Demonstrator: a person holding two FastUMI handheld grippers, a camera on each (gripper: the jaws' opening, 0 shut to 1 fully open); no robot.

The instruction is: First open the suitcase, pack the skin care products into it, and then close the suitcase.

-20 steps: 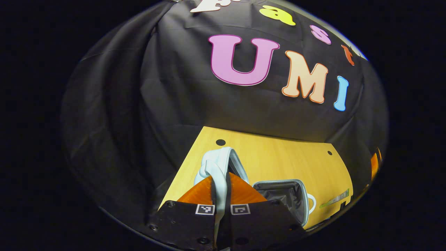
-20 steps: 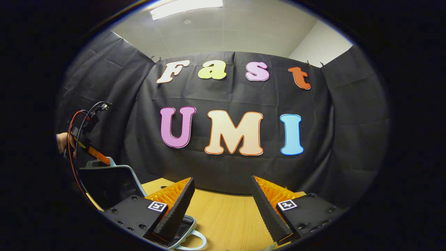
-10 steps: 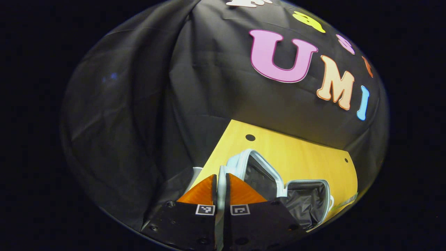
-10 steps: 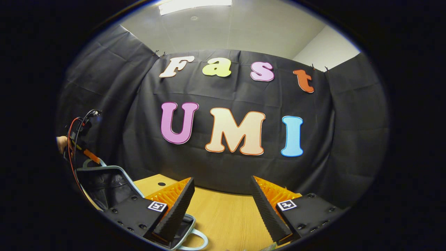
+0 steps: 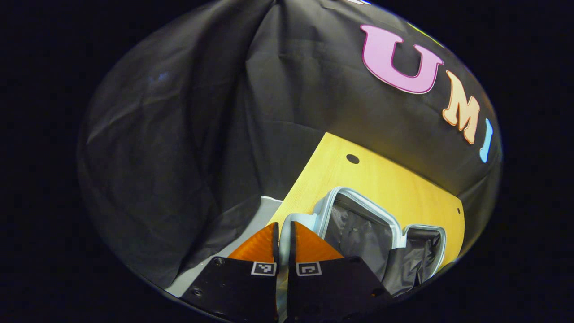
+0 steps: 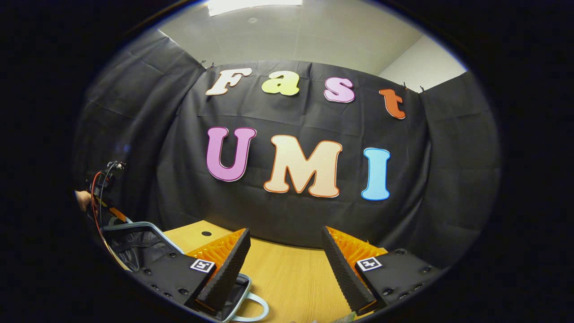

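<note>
The left claw (image 5: 282,233) is pinched together on the pale handle (image 5: 291,220) of the suitcase lid (image 5: 358,224), both fingers pressing on it. The suitcase lies open on the worktop (image 5: 367,177), the lid swung well back toward the worktop's left edge and the dark lining of both halves (image 5: 419,251) showing. The right claw (image 6: 284,255) hangs with its fingers wide apart and nothing between them, above the near half of the case (image 6: 235,291), whose loop handle (image 6: 253,307) shows below it.

The step in hand looks like the end of the opening. To do it well, lower the lid along its hinge arc until it rests flat — letting go early would leave it to drop or swing back. Only then part the fingers and draw away without snagging the handle (it is thin and sits deep between them). The right claw seems ready to fetch the skin care products, which I cannot place from here.
</note>
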